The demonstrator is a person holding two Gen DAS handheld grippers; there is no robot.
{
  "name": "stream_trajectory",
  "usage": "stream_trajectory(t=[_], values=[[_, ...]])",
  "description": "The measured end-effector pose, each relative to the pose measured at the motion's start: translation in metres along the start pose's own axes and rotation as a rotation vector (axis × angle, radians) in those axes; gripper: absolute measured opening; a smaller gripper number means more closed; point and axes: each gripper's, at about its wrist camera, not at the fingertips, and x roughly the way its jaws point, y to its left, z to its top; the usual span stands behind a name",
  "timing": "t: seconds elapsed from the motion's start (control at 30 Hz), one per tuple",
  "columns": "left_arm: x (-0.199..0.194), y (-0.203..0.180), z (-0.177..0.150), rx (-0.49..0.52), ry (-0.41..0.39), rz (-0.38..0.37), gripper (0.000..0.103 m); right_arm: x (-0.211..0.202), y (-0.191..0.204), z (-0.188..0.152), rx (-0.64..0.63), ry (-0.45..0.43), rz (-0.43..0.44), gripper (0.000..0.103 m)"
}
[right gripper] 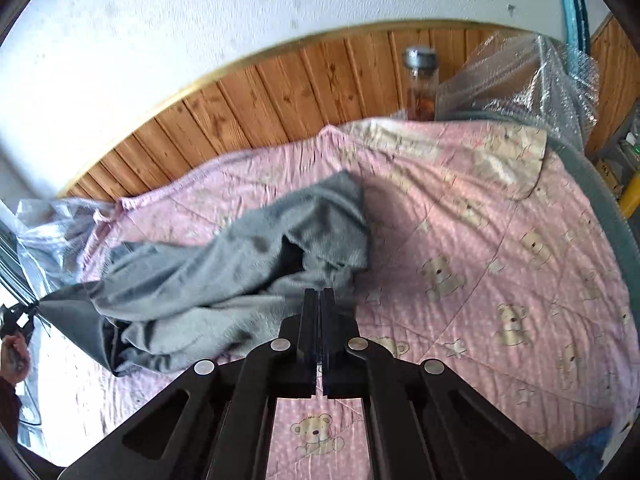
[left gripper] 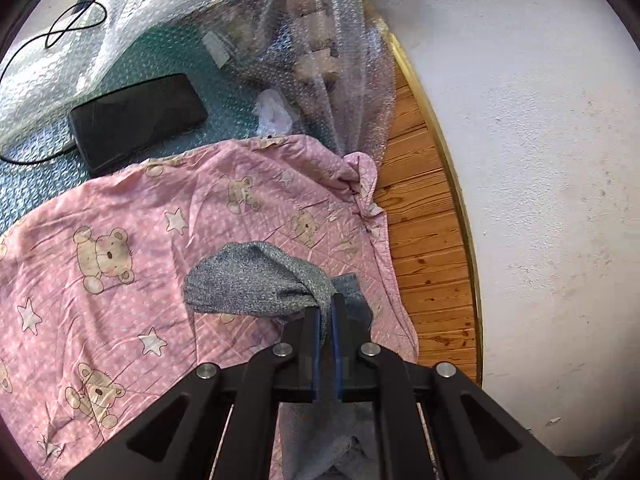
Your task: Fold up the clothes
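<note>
My left tongs (left gripper: 326, 312) and right tongs (right gripper: 319, 304) each pinch the grey garment (right gripper: 224, 272), stretched between them over the bed's pink quilt (right gripper: 500, 240).

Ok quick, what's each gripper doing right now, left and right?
Left gripper: shut on the grey garment.
Right gripper: shut on the same grey garment.

The grey knitted garment (right gripper: 240, 264) lies crumpled and unfolded, stretched across the pink bear-print quilt (right gripper: 500, 240) from about 9 o'clock toward the centre in the right wrist view. One bunched, twisted end (left gripper: 256, 280) is lifted off the quilt, its edge curling toward 10 o'clock.
</note>
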Motion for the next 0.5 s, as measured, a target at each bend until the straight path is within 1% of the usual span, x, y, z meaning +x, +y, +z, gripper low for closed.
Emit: stream_trajectory(t=[0.07, 0.1, 0.13, 0.17, 0.2, 0.23, 0.27, 0.3, 0.37, 0.43, 0.5], values=[[0.009, -0.011, 0.008, 0.013, 0.006, 0.004, 0.005, -0.017, -0.021, 0.02, 0.04, -0.016, -0.048, 0.0], [0.019, -0.015, 0.01, 0.017, 0.016, 0.014, 0.005, -0.007, -0.03, 0.028, 0.034, 0.006, -0.081, 0.002], [0.029, -0.018, 0.013, 0.022, 0.027, 0.025, 0.005, 0.015, -0.034, 0.029, 0.018, 0.05, -0.1, 0.005], [0.043, -0.018, 0.013, 0.022, 0.044, 0.044, 0.005, 0.038, -0.038, 0.029, 0.001, 0.096, -0.118, 0.013], [0.057, -0.018, 0.012, 0.022, 0.063, 0.064, 0.005, 0.063, -0.03, 0.017, -0.036, 0.158, -0.092, 0.022], [0.068, -0.015, 0.01, 0.014, 0.076, 0.078, 0.005, 0.087, -0.022, 0.004, -0.075, 0.221, -0.06, 0.029], [0.077, -0.011, 0.009, 0.004, 0.088, 0.091, 0.005, 0.103, -0.006, -0.015, -0.139, 0.264, -0.035, 0.039], [0.082, -0.008, 0.007, -0.008, 0.09, 0.092, 0.005, 0.118, 0.011, -0.034, -0.208, 0.303, -0.011, 0.043], [0.081, -0.005, 0.003, -0.016, 0.088, 0.083, 0.005, 0.136, 0.042, -0.079, -0.364, 0.345, -0.027, 0.05], [0.075, -0.004, 0.0, -0.008, 0.094, 0.081, 0.005, 0.149, 0.06, -0.113, -0.48, 0.376, -0.047, 0.054], [0.069, 0.0, -0.001, 0.002, 0.095, 0.091, 0.005, 0.169, 0.061, -0.134, -0.567, 0.391, -0.141, 0.055]])
